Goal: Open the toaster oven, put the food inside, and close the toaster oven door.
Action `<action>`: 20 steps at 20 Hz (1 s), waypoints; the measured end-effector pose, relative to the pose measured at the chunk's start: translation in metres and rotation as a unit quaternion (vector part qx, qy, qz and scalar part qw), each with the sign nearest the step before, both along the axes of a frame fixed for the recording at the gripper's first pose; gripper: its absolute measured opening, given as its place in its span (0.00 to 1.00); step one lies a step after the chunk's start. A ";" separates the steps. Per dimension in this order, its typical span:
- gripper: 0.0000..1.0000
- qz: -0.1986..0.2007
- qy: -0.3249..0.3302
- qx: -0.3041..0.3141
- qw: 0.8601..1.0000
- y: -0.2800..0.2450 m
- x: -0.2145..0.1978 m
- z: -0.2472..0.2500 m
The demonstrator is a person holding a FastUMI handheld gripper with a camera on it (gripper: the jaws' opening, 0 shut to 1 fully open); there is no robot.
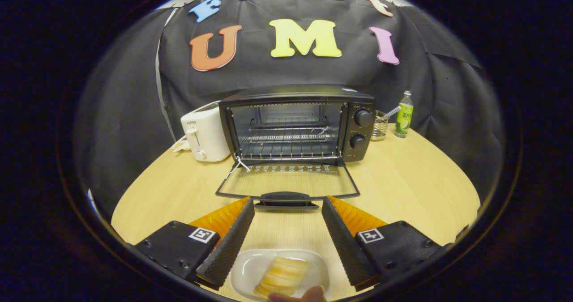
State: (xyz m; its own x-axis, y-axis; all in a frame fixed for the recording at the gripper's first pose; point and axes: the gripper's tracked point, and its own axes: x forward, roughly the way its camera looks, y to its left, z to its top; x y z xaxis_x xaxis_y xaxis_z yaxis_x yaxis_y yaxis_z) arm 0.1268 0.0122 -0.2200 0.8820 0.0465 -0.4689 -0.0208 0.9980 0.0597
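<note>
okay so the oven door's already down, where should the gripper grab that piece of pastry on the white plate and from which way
Grip the pastry across its short width, on its two long ridged sides, coming straight down from above. It lies lengthwise between the open gripper fingers, so they already line up with it. The white plate rim blocks a low sideways approach, and a fingertip sits at its near end.

My desk (403, 181) is pale wood with a fine straight grain. The toaster oven (297, 123) on it is black, with black knobs (361, 117) and silvery wire racks inside; its dropped door (288, 181) is clear glass in a black frame with a black handle. Beside it my pop-up toaster (205, 134) is cream white. The bottle (404, 114) is green with a white cap. The dish (250, 270) is white, and the pastry (282, 275) on it is golden with layered pale stripes.
</note>
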 end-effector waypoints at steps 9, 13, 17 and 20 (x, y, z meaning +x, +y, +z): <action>1.00 0.014 0.028 -0.001 1.000 0.008 -0.081 -0.024; 1.00 0.015 0.056 0.003 0.998 0.010 -0.094 -0.048; 1.00 0.009 0.084 0.017 0.996 0.010 -0.095 -0.067; 1.00 0.009 0.100 0.024 0.995 0.012 -0.094 -0.078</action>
State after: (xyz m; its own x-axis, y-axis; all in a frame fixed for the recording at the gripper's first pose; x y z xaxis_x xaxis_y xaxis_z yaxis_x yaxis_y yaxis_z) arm 0.0331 0.0243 -0.2978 0.7698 0.0875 -0.6323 -0.0210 0.9935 0.1120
